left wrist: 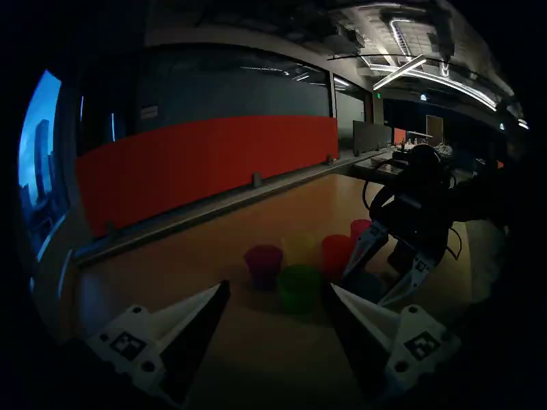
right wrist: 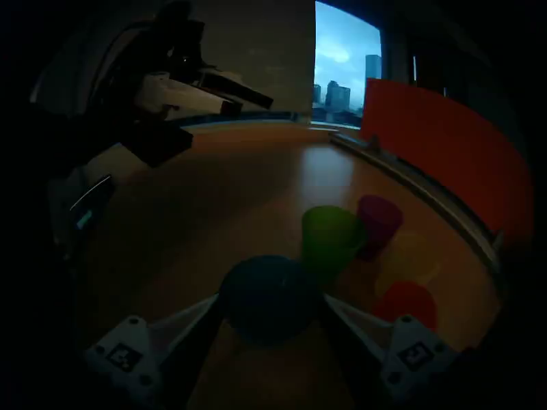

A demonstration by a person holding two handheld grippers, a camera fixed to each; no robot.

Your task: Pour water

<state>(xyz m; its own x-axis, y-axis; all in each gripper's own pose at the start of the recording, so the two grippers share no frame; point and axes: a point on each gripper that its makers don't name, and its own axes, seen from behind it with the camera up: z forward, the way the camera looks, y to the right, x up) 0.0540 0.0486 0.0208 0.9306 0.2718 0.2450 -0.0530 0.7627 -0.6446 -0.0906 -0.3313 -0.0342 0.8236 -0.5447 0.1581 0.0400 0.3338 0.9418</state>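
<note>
Since no cup was tipped and no water could be seen, the pouring looked not yet begun. The right hand-held gripper (right wrist: 270,298) had one finger on each side of the blue cup (right wrist: 268,290), which stood upright. The fingers looked to be right at the cup's sides, but it was too dark to tell if they pressed on it. The left hand-held gripper (left wrist: 278,287) was spread wide with nothing between its fingers, a little way back from the cups.

The other cups stood close together on the desk (left wrist: 225,239): a green cup (right wrist: 330,238), a purple cup (right wrist: 379,219), a yellow cup (right wrist: 410,263) and a red cup (right wrist: 409,304). It was too dark to tell which cup had water in it. The lift, the tip over another cup and the set-down all seemed left to do.

The left gripper view showed the right hand-held gripper from the outside, with the blue cup low between its fingers, and one more reddish cup (left wrist: 360,227) behind the rest. It also showed a long red panel (left wrist: 205,164) beside the desk and bright ceiling lights (left wrist: 400,72). The right gripper view showed the blue cup up close, the left hand-held gripper far off at the upper left, and a window (right wrist: 345,68) with tall towers outside.
</note>
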